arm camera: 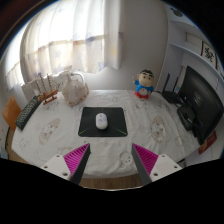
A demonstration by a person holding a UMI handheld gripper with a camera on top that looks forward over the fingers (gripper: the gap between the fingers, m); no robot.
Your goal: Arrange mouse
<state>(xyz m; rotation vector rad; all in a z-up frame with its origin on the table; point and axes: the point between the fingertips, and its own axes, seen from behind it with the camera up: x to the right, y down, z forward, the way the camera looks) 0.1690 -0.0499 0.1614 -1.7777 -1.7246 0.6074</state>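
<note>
On the dark square mouse mat sits the small white computer mouse, centred on the patterned tablecloth; the gripper hovers well short, pink-padded fingers spread wide and empty, lined up for a straight approach.

Daylight entered through the curtained window, washing it out with glare, while the table was evenly lit, shadows soft, and strong fisheye curvature bent the edges.
</note>
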